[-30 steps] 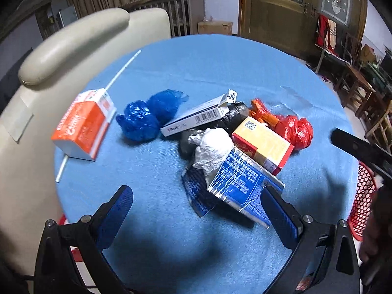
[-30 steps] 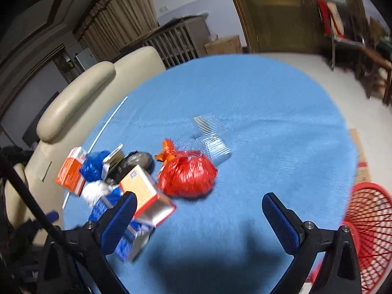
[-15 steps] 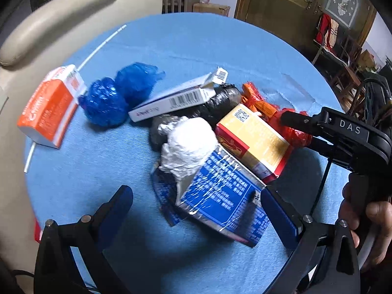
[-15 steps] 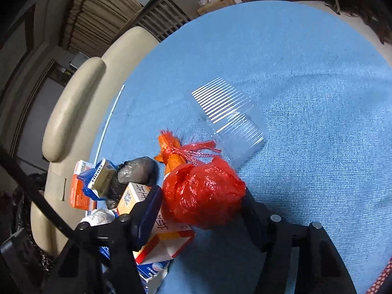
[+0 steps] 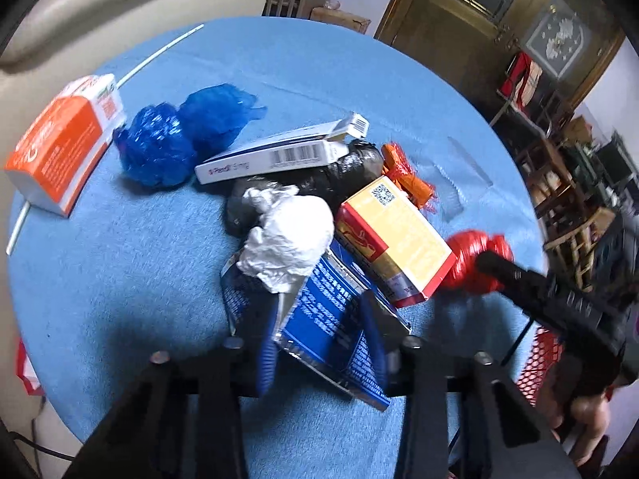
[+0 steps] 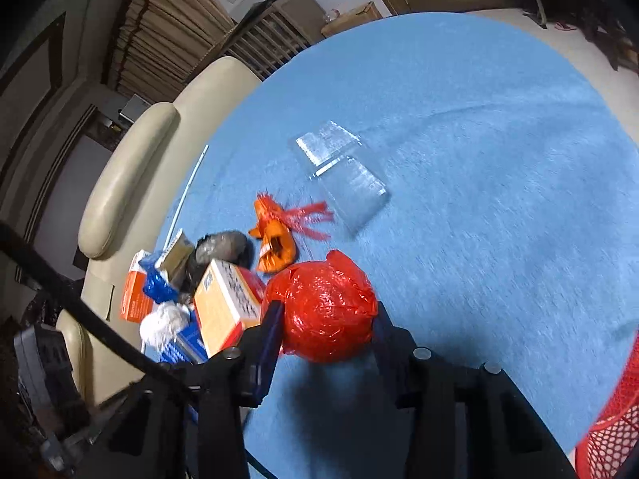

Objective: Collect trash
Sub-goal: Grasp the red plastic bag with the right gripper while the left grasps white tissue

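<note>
Trash sits heaped on the blue worktop [image 5: 120,279], and I've got both claws on pieces of it. My right claw [image 6: 325,331] is closed around the red crumpled bag [image 6: 325,311] at the near right of the pile — pads pressed to both its sides. My left claw [image 5: 319,339] is narrowed onto the blue foil packet [image 5: 331,311], a finger on each edge. Just beyond it lies a white crumpled wad [image 5: 287,239], touching the yellow-and-red box [image 5: 395,235]. Farther off: a black bag [image 5: 319,175] under a white barcode carton [image 5: 275,155], two blue bags [image 5: 183,135], and an orange box [image 5: 60,143] far left. A clear plastic tray [image 6: 343,171] lies apart — a red mesh basket [image 6: 615,431] shows at the near right edge.
</note>
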Available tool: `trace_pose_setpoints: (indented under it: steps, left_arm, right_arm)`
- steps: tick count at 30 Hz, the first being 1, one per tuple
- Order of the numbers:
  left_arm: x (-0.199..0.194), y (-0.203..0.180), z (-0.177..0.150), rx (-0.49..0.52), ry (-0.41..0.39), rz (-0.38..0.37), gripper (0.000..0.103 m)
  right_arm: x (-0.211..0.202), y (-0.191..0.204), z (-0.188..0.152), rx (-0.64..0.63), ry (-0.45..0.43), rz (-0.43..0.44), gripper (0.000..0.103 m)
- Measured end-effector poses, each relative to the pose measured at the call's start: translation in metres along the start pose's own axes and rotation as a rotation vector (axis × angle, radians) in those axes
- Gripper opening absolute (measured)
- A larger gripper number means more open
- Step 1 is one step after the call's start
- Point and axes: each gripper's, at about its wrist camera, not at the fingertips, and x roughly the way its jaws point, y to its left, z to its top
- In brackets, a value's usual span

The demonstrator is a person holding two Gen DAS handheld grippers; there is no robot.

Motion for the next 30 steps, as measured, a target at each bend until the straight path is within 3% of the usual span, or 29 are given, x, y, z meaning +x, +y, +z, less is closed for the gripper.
trace_pose_setpoints:
  steps: [11,15,18,20,22,29,30]
  left_arm:
    - [-0.011,0.026,-0.028,-0.023,0.068,0.011,0.028]
    - [-0.011,0.038,-0.045,-0.051,0.121,-0.017,0.028]
    - [-0.021,0.041,-0.047,-0.07,0.103,-0.052,0.029]
    - [-0.031,0.041,-0.042,-0.061,0.059,-0.054,0.034]
    - [-0.042,0.044,-0.036,-0.041,0.012,-0.006,0.056]
    - [-0.074,0.098,-0.015,-0.05,-0.115,0.133,0.06]
    - [-0.074,0.105,-0.012,-0.052,-0.125,0.146,0.066]
  right_arm:
    - [-0.035,-0.014,-0.038,0.003,-0.005,0.007,0.045]
    - [-0.042,-0.017,-0.05,0.012,-0.006,0.015,0.045]
    - [-0.046,-0.018,-0.053,0.013,-0.01,0.022,0.045]
    - [-0.05,-0.017,-0.056,0.01,-0.016,0.03,0.045]
    - [-0.052,-0.016,-0.057,0.002,-0.022,0.029,0.045]
    - [-0.057,-0.017,-0.059,0.003,-0.035,0.046,0.045]
    - [-0.058,-0.017,-0.06,0.003,-0.034,0.048,0.045]
